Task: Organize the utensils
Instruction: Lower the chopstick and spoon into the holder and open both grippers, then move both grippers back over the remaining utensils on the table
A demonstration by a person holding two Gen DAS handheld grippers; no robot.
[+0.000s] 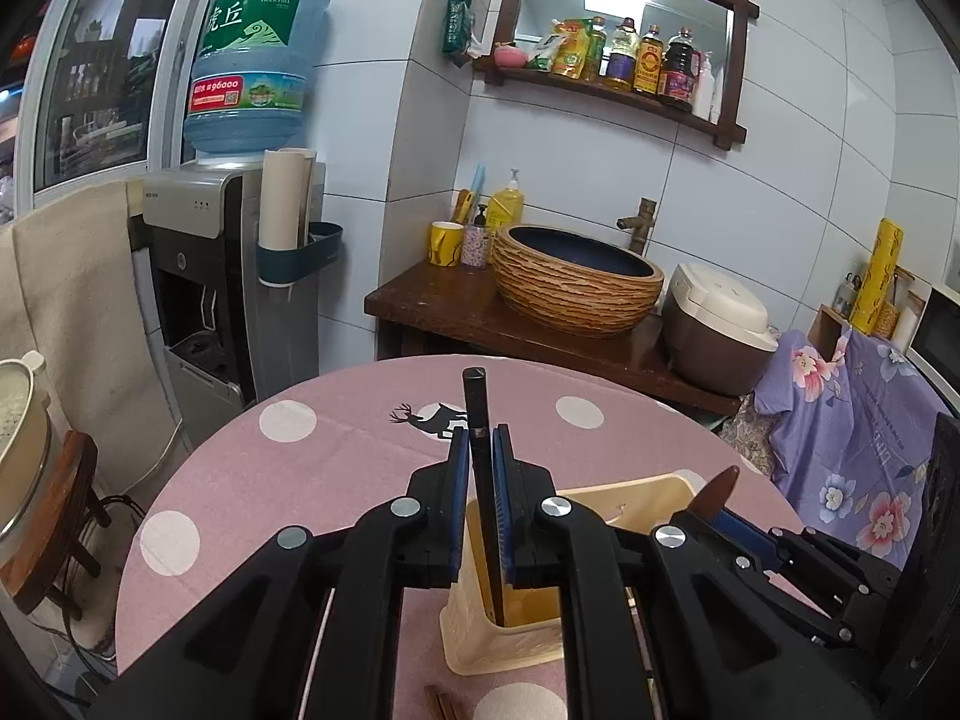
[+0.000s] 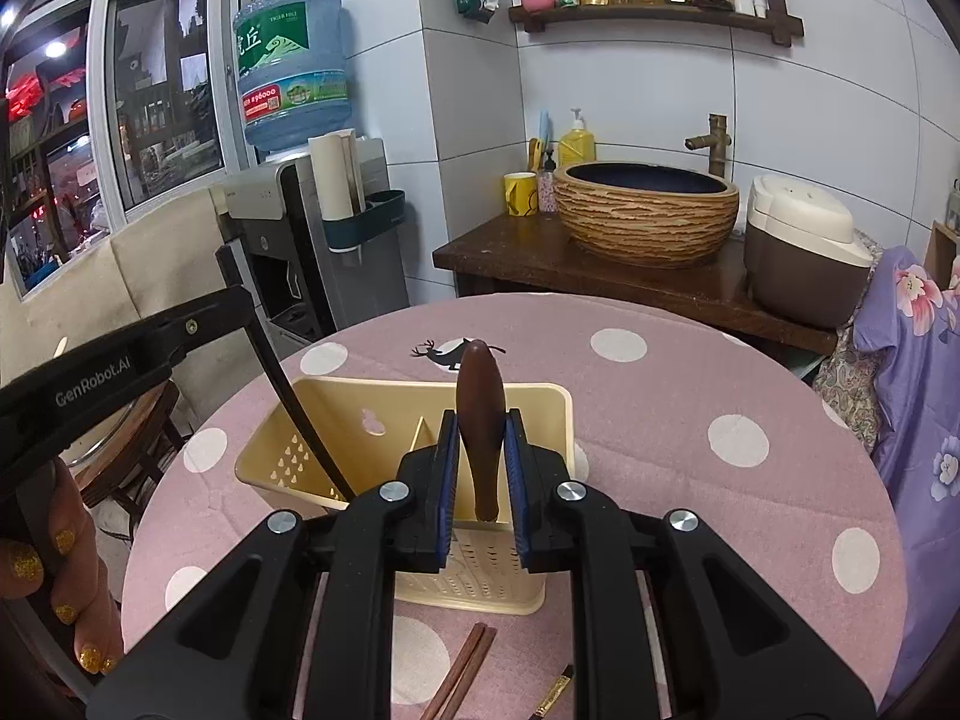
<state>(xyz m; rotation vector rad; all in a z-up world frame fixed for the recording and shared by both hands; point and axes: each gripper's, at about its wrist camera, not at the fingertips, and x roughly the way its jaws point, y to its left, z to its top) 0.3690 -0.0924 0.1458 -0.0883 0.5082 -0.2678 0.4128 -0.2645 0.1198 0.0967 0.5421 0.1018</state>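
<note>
Here, two utensils are held over the cream plastic two-compartment utensil caddy (image 2: 414, 462) on the pink polka-dot bench (image 2: 690, 396).

The left gripper (image 1: 479, 450) jaws are clenched on a slim black chopstick (image 1: 477, 408), its tip lowered into the caddy's left compartment; the right gripper (image 2: 480, 438) jaws are clamped on a brown wooden handle (image 2: 480, 420), kept upright, presumably for insertion. A brown chopstick pair (image 2: 462, 669) is left on the bench.

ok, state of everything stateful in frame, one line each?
Left gripper: shut on black chopstick, its lower end inside the holder.
Right gripper: shut on brown handle, upright over the holder.
Holder: upright on the table, divider inside.
Brown chopsticks: lying on the table in front of the holder.
Water jug: inverted on the dispenser.
</note>
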